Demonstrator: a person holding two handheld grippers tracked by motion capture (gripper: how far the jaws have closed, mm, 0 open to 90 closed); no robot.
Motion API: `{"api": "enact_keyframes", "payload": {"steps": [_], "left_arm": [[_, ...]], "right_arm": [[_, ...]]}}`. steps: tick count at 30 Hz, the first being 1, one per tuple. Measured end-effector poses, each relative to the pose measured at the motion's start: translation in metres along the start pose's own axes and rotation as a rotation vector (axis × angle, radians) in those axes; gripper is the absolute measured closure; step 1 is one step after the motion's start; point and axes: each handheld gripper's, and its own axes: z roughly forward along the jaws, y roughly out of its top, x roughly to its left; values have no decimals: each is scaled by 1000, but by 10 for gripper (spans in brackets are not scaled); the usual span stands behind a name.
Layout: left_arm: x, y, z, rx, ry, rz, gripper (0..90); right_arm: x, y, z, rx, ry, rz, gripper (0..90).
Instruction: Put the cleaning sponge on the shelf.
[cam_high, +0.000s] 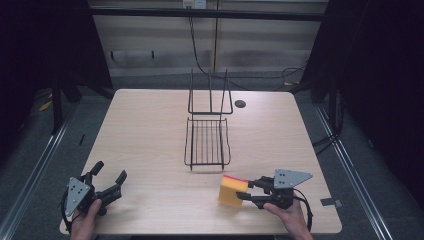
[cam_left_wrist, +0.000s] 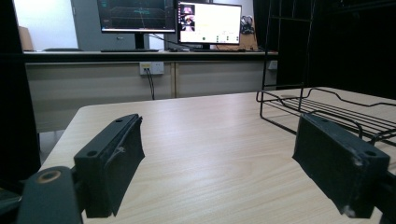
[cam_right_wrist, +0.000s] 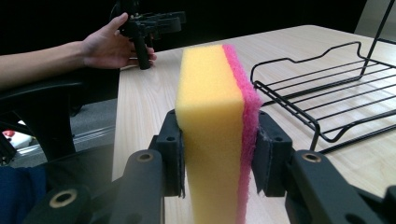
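A yellow sponge with a pink scouring side (cam_high: 232, 190) (cam_right_wrist: 215, 126) stands on edge just above the table's front right. My right gripper (cam_high: 245, 190) (cam_right_wrist: 218, 154) is shut on it, one pad on the yellow face and one on the pink. A black wire rack (cam_high: 208, 142) (cam_right_wrist: 322, 93) (cam_left_wrist: 322, 109) lies in the middle of the table with its tall back frame upright at the far end. My left gripper (cam_high: 110, 178) (cam_left_wrist: 219, 158) rests at the front left corner, open, with only bare wood between its jaws. The left hand and its gripper (cam_right_wrist: 144, 28) also appear far off in the right gripper view.
The light wooden table (cam_high: 150, 130) has a round cable hole (cam_high: 240, 104) behind the rack. Monitors (cam_left_wrist: 168, 18) stand on a desk beyond the far edge. Dark curtains and metal floor rails flank both sides.
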Motion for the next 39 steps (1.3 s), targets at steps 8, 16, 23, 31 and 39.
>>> {"api": "enact_keyframes", "payload": {"steps": [8, 16, 23, 31, 39], "left_arm": [[0, 0, 0, 0, 0, 2, 156], [0, 0, 0, 1, -2, 4, 156], [0, 0, 0, -1, -4, 1, 156], [0, 0, 0, 1, -3, 3, 156], [1, 0, 0, 3, -4, 7, 156]], "right_arm": [[-2, 8, 2, 12, 14, -18, 603], [-8, 14, 7, 5, 30, -27, 604], [-15, 23, 12, 7, 54, -47, 604], [-24, 32, 15, -3, 78, -55, 603], [-30, 45, 23, 9, 106, -71, 604]]}}
